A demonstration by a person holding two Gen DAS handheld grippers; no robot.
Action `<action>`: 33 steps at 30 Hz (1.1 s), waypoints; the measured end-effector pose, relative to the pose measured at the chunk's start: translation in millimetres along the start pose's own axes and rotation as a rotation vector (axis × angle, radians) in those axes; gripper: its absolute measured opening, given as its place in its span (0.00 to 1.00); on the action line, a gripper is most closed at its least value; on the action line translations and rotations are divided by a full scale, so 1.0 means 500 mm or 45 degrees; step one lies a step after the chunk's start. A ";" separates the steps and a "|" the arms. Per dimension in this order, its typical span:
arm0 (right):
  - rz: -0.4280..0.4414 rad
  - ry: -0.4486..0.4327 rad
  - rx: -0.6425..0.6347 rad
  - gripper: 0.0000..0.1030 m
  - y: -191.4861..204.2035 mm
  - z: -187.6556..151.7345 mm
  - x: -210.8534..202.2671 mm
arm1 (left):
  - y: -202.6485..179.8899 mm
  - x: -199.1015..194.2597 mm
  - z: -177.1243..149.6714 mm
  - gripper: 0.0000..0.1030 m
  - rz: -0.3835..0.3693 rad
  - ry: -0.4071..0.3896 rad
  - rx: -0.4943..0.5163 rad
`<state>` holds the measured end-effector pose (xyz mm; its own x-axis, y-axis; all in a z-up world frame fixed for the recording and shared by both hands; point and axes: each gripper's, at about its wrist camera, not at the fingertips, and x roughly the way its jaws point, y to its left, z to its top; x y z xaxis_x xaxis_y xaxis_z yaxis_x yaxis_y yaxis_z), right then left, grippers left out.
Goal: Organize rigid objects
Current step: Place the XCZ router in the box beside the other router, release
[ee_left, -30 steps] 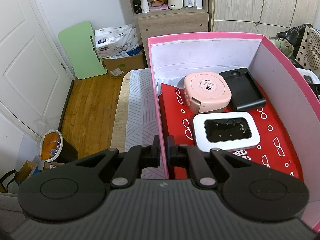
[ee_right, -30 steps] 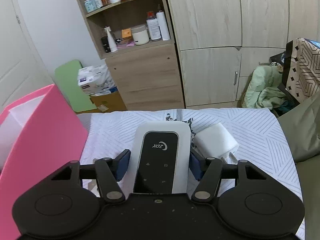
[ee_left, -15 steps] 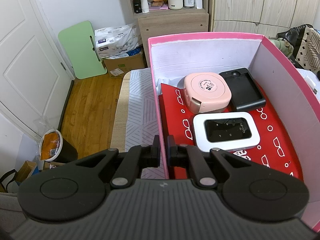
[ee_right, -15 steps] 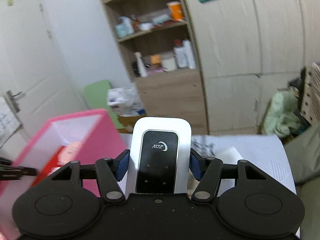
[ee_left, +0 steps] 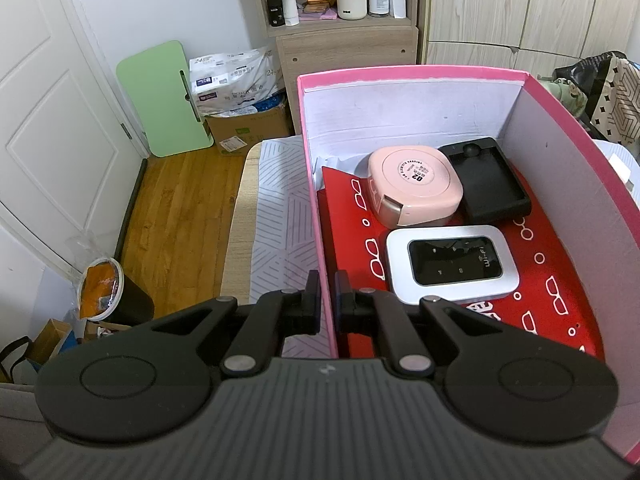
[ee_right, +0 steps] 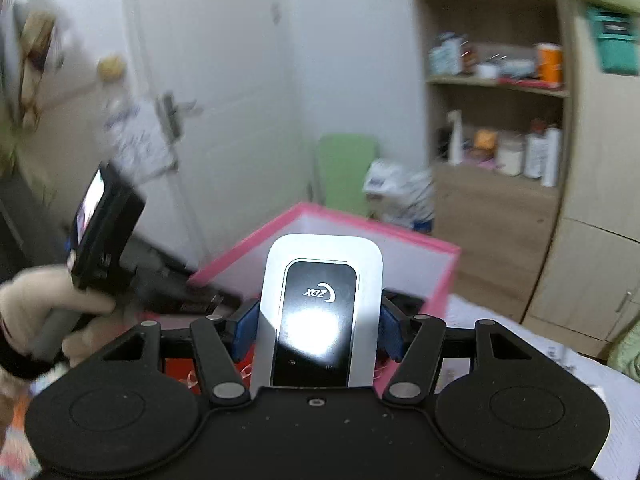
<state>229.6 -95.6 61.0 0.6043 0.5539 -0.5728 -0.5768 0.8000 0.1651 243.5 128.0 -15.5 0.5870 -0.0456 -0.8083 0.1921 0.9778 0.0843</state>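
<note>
Pink box (ee_left: pixel 404 76) sits on the striped tablecloth (ee_left: pixel 276 208), open top, red glasses-print liner (ee_left: pixel 560 280) on its floor. Left gripper (ee_left: pixel 328 292) is pinched tight on the box's near-left wall, one finger outside, one inside, so the box is pinned in place

Inside, largest to smallest: pink rounded case (ee_left: pixel 416 186) at the back, black charger cradle (ee_left: pixel 488 178) touching it on the right, white pocket wifi router (ee_left: pixel 452 264) lying flat just in front of both, long axis across the box

Right gripper (ee_right: pixel 318 328) clamps a second white pocket router (ee_right: pixel 320 312) by its long sides between the blue pads (ee_right: pixel 244 332), screen up, long axis running straight out along the fingers. Right view is motion-blurred

Key relation: from the right gripper the box (ee_right: pixel 320 232) lies ahead and below, its pink rim showing just past the router's far end, red liner visible under the fingers. Left gripper's handle and gloved hand (ee_right: pixel 52 300) are off to the left in that view, well apart from the held router

My read: free floor is the front-right strip of liner, beside the stowed router. The drop probably needs the held router lowered over the right wall and clear of the one already there
</note>
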 end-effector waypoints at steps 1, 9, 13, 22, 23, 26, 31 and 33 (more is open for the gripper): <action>0.010 0.043 -0.059 0.64 0.013 0.003 0.018 | 0.000 0.000 0.000 0.05 -0.002 0.000 -0.002; 0.052 0.381 -0.419 0.64 0.058 0.005 0.133 | 0.007 0.000 -0.002 0.05 -0.018 -0.005 -0.022; 0.184 0.513 -0.478 0.64 0.067 0.004 0.169 | 0.007 0.000 -0.002 0.06 -0.019 -0.006 -0.020; 0.398 0.676 -0.625 0.63 0.111 0.014 0.236 | 0.006 0.000 -0.002 0.06 -0.019 -0.009 -0.020; 0.416 0.659 -0.653 0.63 0.115 0.015 0.237 | 0.006 0.000 -0.002 0.06 -0.019 -0.008 -0.021; 0.393 0.599 -0.657 0.64 0.116 0.020 0.229 | 0.005 0.001 -0.001 0.06 -0.017 -0.007 -0.018; 0.343 0.350 -0.578 0.67 0.094 0.026 0.139 | 0.005 0.000 -0.001 0.06 -0.017 -0.007 -0.019; 0.298 0.251 -0.549 0.69 0.080 0.018 0.088 | 0.002 0.000 -0.002 0.06 -0.017 -0.008 -0.019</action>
<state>238.2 -37.3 49.8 0.3417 0.6192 -0.7070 -0.8826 0.4699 -0.0149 243.0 129.3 -15.9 0.5893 -0.0595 -0.8057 0.1878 0.9801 0.0650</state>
